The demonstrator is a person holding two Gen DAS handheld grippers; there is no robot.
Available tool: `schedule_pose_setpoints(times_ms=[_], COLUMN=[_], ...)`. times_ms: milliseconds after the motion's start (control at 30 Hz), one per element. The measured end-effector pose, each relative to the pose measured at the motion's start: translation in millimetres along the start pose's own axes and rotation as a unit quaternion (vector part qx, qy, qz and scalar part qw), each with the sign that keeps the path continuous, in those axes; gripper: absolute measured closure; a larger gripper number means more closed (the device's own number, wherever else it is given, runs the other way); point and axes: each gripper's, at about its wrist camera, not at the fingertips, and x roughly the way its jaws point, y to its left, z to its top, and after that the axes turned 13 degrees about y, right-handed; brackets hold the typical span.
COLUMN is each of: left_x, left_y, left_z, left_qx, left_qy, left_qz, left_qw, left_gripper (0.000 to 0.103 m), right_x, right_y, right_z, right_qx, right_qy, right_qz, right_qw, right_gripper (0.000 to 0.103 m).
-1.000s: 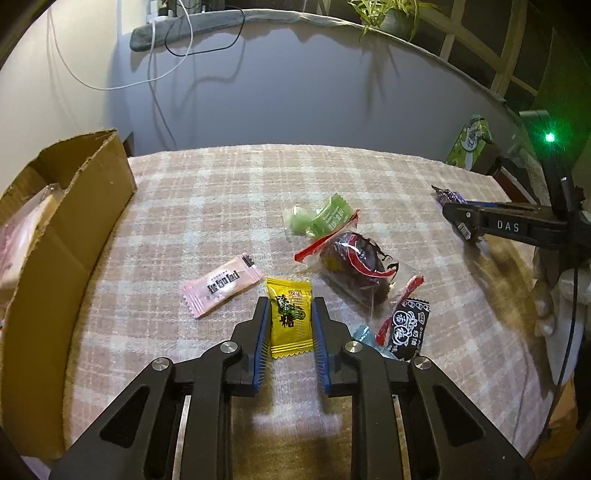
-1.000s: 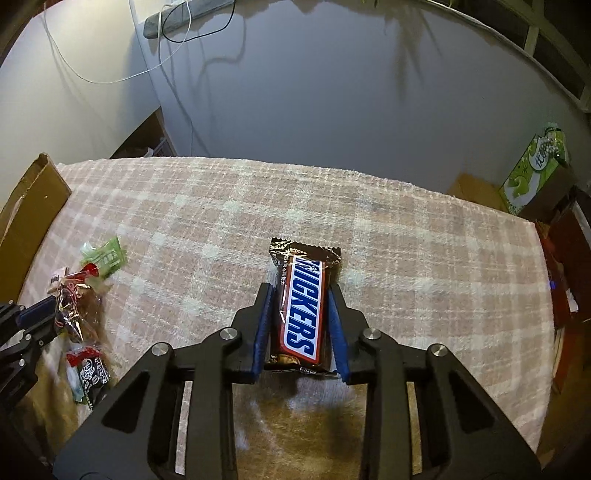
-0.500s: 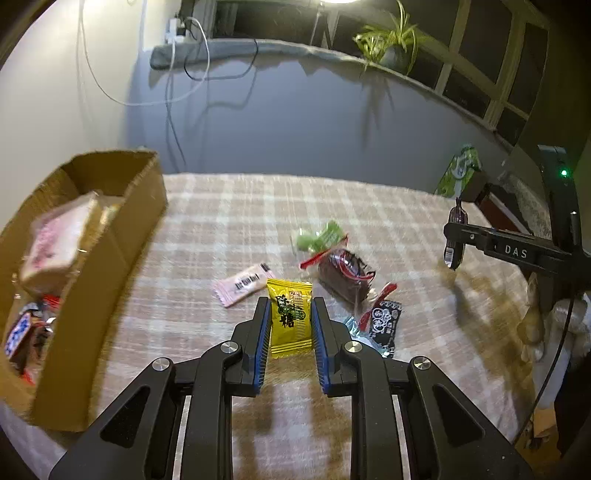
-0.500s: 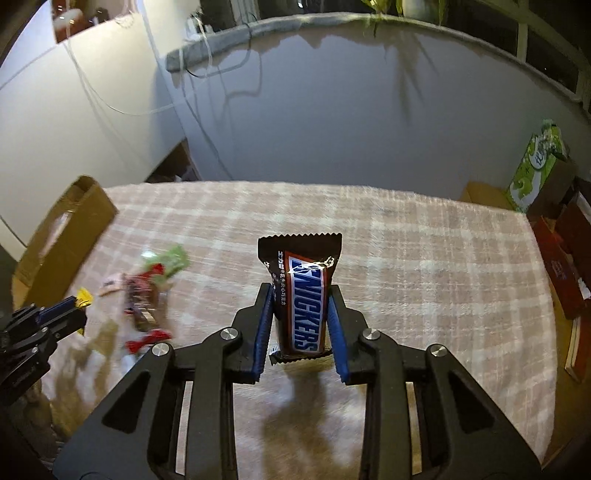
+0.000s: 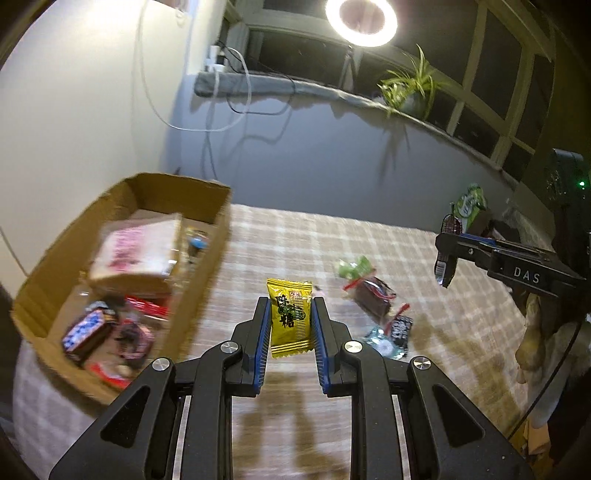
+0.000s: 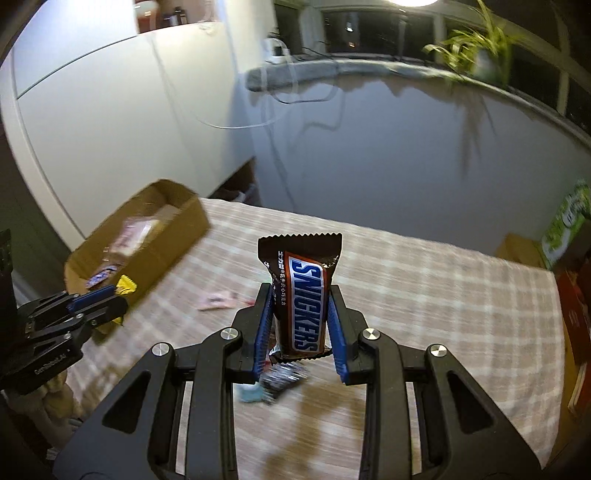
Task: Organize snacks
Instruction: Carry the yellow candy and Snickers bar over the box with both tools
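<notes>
Yellow candy packet [image 5: 290,317] sits clamped between the blue pads of the left gripper [image 5: 289,325], held clear above the checked tablecloth [image 5: 295,240], upright with its printed face toward the camera. Right gripper [image 6: 300,314] is closed on a Snickers bar [image 6: 303,295], which stands upright between its pads, crimped top edge uppermost, also lifted off the cloth. In the left wrist view the right gripper shows at the right edge with the dark wrapper hanging from its tip. Cardboard box [image 5: 218,229] rests at the left edge of the table, open-topped; inside lie a pale pink-printed pack [image 5: 136,251], a blue wrapped bar [image 5: 86,328] and other wrappers too blurred to identify. Remaining loose snacks lie near the middle of the cloth, right of the yellow packet: a green candy [image 5: 352,266], touching it a dark red-tied packet [image 5: 373,295], then a black packet [image 5: 400,328] and a pale blue one [image 5: 382,343] just beside it. A pink sachet [image 6: 218,301] lies on the cloth between the box and the Snickers bar in the right wrist view. Ring light [image 5: 361,16] and potted plant [image 5: 413,86] stand on the window ledge behind.
</notes>
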Motion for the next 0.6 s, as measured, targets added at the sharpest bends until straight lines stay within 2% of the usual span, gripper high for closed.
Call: schedule_pose_setpoints(times_ms=[300, 600], left_x=[-29.5, -42.5], left_y=[44.0, 79.6], left_z=[1.4, 0.5], left_qx=[-0.025, -0.045], left_qy=[-0.027, -0.040], left_qz=[0.027, 0.045], left_qw=[0.9990, 0.9972], left_gripper=[0.083, 0.083], right_x=[9.4, 31.7], right_y=[70.3, 133.9], right_z=[28.5, 53.5], right_qx=[-0.054, -0.102], right_qy=[-0.004, 0.001], right_qz=[0.029, 0.049], right_qw=[0.998, 0.994], right_gripper=[0.074, 0.074])
